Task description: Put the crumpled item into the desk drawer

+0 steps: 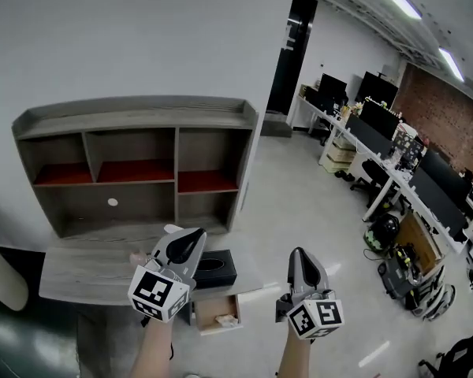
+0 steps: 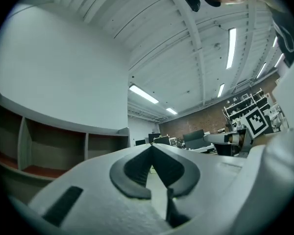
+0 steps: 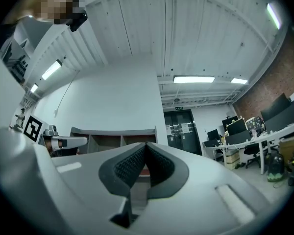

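The small light-wood desk drawer (image 1: 199, 315) stands pulled out at the front of the grey desk (image 1: 79, 272). A pale crumpled item (image 1: 227, 320) lies inside it. My left gripper (image 1: 195, 234) hangs above the desk, just left of the drawer, shut and empty. My right gripper (image 1: 298, 251) is held over the floor to the drawer's right, also shut with nothing in it. In the left gripper view the left gripper (image 2: 151, 147) has its jaws together, pointing up at the shelves and ceiling. The right gripper (image 3: 145, 145) in its own view likewise shows its pads meeting.
A black tissue box (image 1: 214, 268) sits on the desk beside the drawer. A shelf unit (image 1: 134, 164) with red-lined compartments rises at the desk's back against the wall. Office desks with monitors (image 1: 378, 124) and chairs stand far right across the pale floor.
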The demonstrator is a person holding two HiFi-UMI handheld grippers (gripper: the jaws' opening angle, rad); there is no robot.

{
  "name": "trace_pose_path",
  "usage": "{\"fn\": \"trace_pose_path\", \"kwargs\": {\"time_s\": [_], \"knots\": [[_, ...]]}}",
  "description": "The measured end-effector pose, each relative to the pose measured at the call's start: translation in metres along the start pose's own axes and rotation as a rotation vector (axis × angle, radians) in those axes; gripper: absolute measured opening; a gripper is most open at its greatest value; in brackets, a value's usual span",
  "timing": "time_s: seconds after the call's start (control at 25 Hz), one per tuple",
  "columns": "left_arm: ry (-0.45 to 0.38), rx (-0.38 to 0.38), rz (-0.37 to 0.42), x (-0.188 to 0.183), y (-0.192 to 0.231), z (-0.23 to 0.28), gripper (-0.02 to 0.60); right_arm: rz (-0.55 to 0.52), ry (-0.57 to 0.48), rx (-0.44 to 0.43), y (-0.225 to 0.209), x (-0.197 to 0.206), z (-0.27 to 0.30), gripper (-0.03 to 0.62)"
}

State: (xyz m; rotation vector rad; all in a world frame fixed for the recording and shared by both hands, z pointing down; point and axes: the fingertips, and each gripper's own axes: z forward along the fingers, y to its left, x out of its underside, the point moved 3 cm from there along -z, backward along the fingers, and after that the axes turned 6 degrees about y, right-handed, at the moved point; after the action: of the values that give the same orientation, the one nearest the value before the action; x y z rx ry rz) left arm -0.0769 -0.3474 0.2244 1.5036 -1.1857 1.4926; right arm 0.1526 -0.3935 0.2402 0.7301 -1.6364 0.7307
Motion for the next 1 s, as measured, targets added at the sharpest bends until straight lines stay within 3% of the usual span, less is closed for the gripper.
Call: {"fn": "trace_pose_path", "kwargs": {"time_s": [0.6,1.0], "knots": [[-0.019,0.030,0.042,-0.012,-0.029,0.002,0.005,-0.006,-0.004,0.006,-0.009,-0.007,-0.032,0.011],[0.006,0.036,0.009,-0.002,-0.026,-0.002,0.005,-0.010,0.031,0.004,-0.007,0.000,-0.033,0.011]]}}
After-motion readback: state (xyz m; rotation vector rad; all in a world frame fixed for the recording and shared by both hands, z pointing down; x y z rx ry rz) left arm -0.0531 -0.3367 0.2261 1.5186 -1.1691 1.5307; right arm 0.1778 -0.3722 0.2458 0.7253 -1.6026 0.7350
